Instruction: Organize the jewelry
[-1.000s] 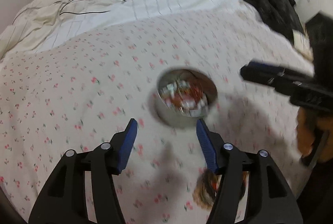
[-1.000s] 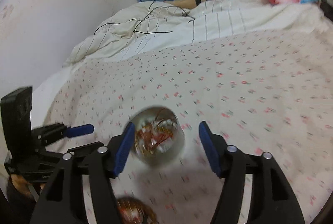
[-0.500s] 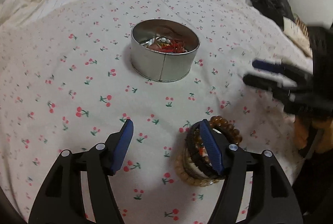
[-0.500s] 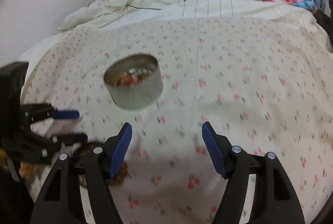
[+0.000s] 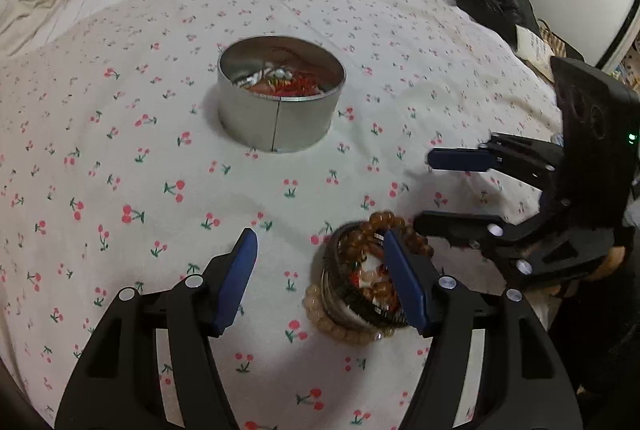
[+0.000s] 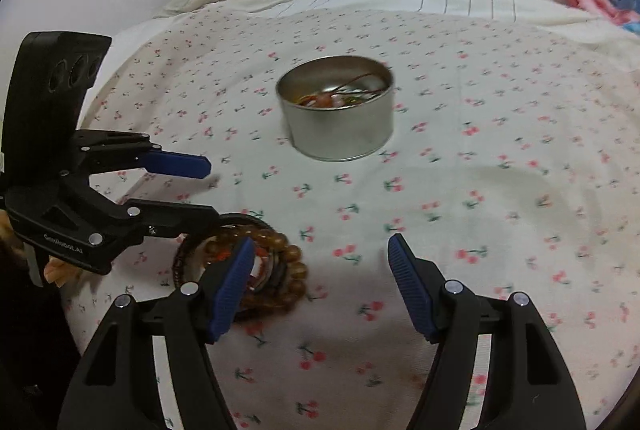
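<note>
I'm hovering my left gripper [image 5: 318, 272] and right gripper [image 6: 320, 272], jaws spread wide and holding nothing, beside the pile of brown beaded bracelets [image 5: 362, 284] on the cherry-print bedsheet [image 5: 120, 158], near the round silver tin of jewelry [image 5: 280, 102].

On the bedsheet [image 5: 120, 158] a round tin [image 5: 280, 118] stands toward the middle, with jewelry [image 5: 288, 84] lying inside it. Nearer the cameras a pile of bead bracelets [image 5: 360, 282] lies on the sheet, well apart from the tin. The left gripper [image 5: 320, 270] hangs over the pile's left side, its right finger above the beads, and the right gripper [image 6: 320, 270] hangs to the pile's right, its left finger over the beads.
</note>
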Motion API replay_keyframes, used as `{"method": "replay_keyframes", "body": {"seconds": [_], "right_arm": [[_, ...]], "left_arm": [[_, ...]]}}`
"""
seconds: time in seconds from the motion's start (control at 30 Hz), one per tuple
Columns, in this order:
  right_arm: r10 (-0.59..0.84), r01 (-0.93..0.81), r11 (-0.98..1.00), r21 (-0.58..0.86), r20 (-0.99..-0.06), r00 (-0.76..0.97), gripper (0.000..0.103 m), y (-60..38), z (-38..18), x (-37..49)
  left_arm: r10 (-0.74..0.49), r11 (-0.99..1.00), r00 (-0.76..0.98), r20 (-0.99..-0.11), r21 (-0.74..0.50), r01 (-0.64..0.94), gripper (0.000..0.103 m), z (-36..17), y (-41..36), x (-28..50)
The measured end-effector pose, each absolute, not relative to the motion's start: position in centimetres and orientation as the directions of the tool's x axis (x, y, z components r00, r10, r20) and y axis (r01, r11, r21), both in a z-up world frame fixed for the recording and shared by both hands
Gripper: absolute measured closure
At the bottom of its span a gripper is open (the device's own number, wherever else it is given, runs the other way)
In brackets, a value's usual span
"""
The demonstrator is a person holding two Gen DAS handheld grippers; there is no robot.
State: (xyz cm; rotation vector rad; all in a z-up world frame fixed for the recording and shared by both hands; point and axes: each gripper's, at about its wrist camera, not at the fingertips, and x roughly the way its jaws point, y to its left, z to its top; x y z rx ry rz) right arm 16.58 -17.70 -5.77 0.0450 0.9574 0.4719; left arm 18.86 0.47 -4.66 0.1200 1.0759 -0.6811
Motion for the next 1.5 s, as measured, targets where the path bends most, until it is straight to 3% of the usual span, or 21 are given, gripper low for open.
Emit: {"method": "replay_keyframes", "body": {"seconds": [0.17,0.23,0.27,0.3,0.37,0.43,0.5,0.7,0.83,0.97,1.07,1.13,1.3,1.33,1.4,1.43,1.5], "right_arm": [[0.435,-0.403,0.877,0.261,-0.787,0.437,0.063,-16.4,-7.0,16.9],[0.432,-0.429,0.868,0.248,-0.802,0.412,0.076,-15.3,-7.7,16.9],[0.427,-0.436,0.868,0.238,-0.806,0.410,0.078,-15.0,-7.8,16.8],[0.424,-0.438,0.869,0.231,-0.805,0.416,0.079,-15.1,-7.7,16.7],[0.445,-0.439,0.862,0.252,-0.792,0.418,0.091,-15.5,-7.2,16.6],[0.457,-0.429,0.863,0.268,-0.775,0.436,0.091,-16.3,-6.6,16.5],[0.471,-0.414,0.863,0.289,-0.758,0.452,0.091,-17.1,-6.1,16.6],[0.478,-0.383,0.870,0.310,-0.719,0.504,0.091,-19.0,-4.5,16.5],[0.409,-0.337,0.905,0.260,-0.747,0.524,0.091,-19.9,-4.8,16.8],[0.355,-0.293,0.927,0.234,-0.801,0.482,0.088,-20.0,-6.4,17.5],[0.358,-0.278,0.928,0.247,-0.798,0.485,0.047,-20.3,-6.5,17.5],[0.358,-0.292,0.926,0.239,-0.802,0.479,0.047,-20.0,-6.6,17.4],[0.300,-0.324,0.932,0.159,-0.842,0.449,0.047,-18.6,-7.5,17.4],[0.297,-0.324,0.933,0.156,-0.843,0.449,0.051,-18.6,-7.6,17.5],[0.288,-0.309,0.938,0.154,-0.844,0.453,0.078,-18.9,-7.6,17.5],[0.291,-0.299,0.940,0.163,-0.841,0.457,0.086,-19.1,-7.6,17.5],[0.300,-0.289,0.941,0.177,-0.830,0.471,0.091,-19.5,-7.3,17.6]], "left_arm": [[-0.466,0.741,0.259,-0.846,-0.214,0.637,0.041,-4.5,0.2,17.9],[-0.456,0.721,0.239,-0.857,-0.199,0.664,0.041,-5.0,-0.4,17.5],[-0.451,0.716,0.235,-0.861,-0.192,0.671,0.041,-5.1,-0.6,17.3],[-0.449,0.710,0.228,-0.864,-0.190,0.678,0.042,-5.2,-0.8,17.2],[-0.449,0.705,0.216,-0.867,-0.194,0.682,0.051,-5.5,-1.0,17.1],[-0.446,0.706,0.211,-0.870,-0.197,0.680,0.065,-5.6,-0.8,17.2],[-0.459,0.701,0.202,-0.865,-0.214,0.680,0.071,-5.6,-0.6,17.2],[-0.482,0.705,0.220,-0.848,-0.227,0.672,0.081,-5.1,-0.2,17.3],[-0.515,0.714,0.239,-0.823,-0.257,0.651,0.086,-4.4,0.6,17.8],[-0.505,0.719,0.237,-0.830,-0.253,0.647,0.086,-4.8,0.5,18.0],[-0.478,0.733,0.220,-0.850,-0.248,0.633,0.081,-5.6,0.2,18.2],[-0.468,0.745,0.232,-0.853,-0.239,0.623,0.050,-5.7,-0.1,18.3],[-0.437,0.754,0.240,-0.867,-0.207,0.623,0.047,-6.8,-1.5,18.2],[-0.433,0.752,0.241,-0.869,-0.201,0.628,0.050,-7.0,-1.7,18.1],[-0.436,0.744,0.238,-0.868,-0.199,0.637,0.072,-7.0,-2.4,18.0],[-0.428,0.750,0.255,-0.867,-0.183,0.635,0.079,-7.0,-2.5,18.0],[-0.421,0.752,0.277,-0.864,-0.163,0.638,0.087,-6.7,-2.5,17.9]]}}
